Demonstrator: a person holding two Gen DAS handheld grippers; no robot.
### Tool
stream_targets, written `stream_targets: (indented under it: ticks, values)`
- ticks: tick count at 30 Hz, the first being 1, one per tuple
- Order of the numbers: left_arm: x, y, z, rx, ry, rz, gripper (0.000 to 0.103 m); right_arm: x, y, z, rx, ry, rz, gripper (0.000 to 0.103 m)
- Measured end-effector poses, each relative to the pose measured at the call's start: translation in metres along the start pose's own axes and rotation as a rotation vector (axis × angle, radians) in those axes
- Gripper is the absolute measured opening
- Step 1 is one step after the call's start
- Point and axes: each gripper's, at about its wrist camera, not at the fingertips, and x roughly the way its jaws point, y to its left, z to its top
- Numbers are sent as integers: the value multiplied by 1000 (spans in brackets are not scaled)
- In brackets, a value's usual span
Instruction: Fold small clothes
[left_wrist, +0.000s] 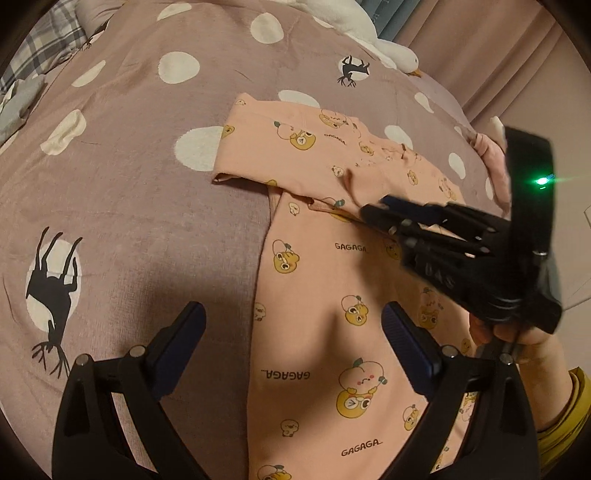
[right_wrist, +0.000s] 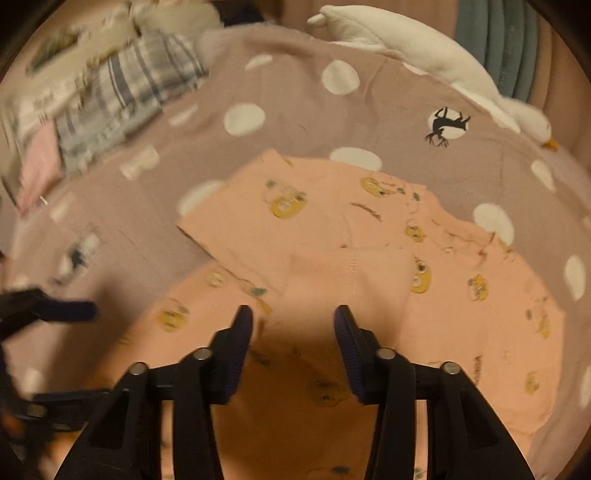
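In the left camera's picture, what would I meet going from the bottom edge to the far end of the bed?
Left gripper → pink garment → folded sleeve → spotted bedspread → white plush goose.

My mauve bedspread (left_wrist: 129, 192), soft cloth printed with white dots and black deer silhouettes, carries everything. The peach cotton garment with yellow cartoon prints (left_wrist: 306, 280) lies flat on it. Beyond the garment rests a white plush goose (right_wrist: 443, 74); far to its left, a grey plaid cloth (right_wrist: 129, 92).
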Motion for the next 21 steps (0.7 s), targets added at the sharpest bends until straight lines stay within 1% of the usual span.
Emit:
stream_targets:
  ticks: [1,3,4,5,6,7,10,12,13,14,15,19,21]
  values:
    - [0,2,0,-3,0,-3,96,-2,-7,-1,41,-11,25,9]
    - [0,4,0,-9,-2,-4,96,-12,-27,-2,157,-57,98,8]
    - [1,4,0,-9,-1,-4,96,-22,-42,-5,241,-99,127,8]
    - [1,5,0,-9,1,-5,96,-29,-56,-9,313,-126,146,8]
    - [1,5,0,-9,3,-6,96,-32,-63,-11,359,-141,161,8]
    - [2,5,0,-7,2,-6,96,-39,-84,-22,455,-158,196,8]
    - [2,7,-1,-13,4,-6,96,-42,-124,-50,647,-154,248,8]
    - [2,8,-1,-22,3,-6,96,-40,-150,-72,772,-155,292,24]
    - [2,8,-1,-24,2,-7,96,-41,-156,-78,809,-162,310,42]
    - [2,8,-1,-26,2,-8,96,-41,-160,-82,838,-166,334,53]
    - [2,8,-1,-27,4,-7,96,-39,-164,-86,866,-167,366,54]
    - [1,6,-1,-21,6,1,96,-25,-159,-83,884,-125,416,54]
    - [-1,5,-1,-14,5,8,96,-22,-157,-83,892,-124,448,54]
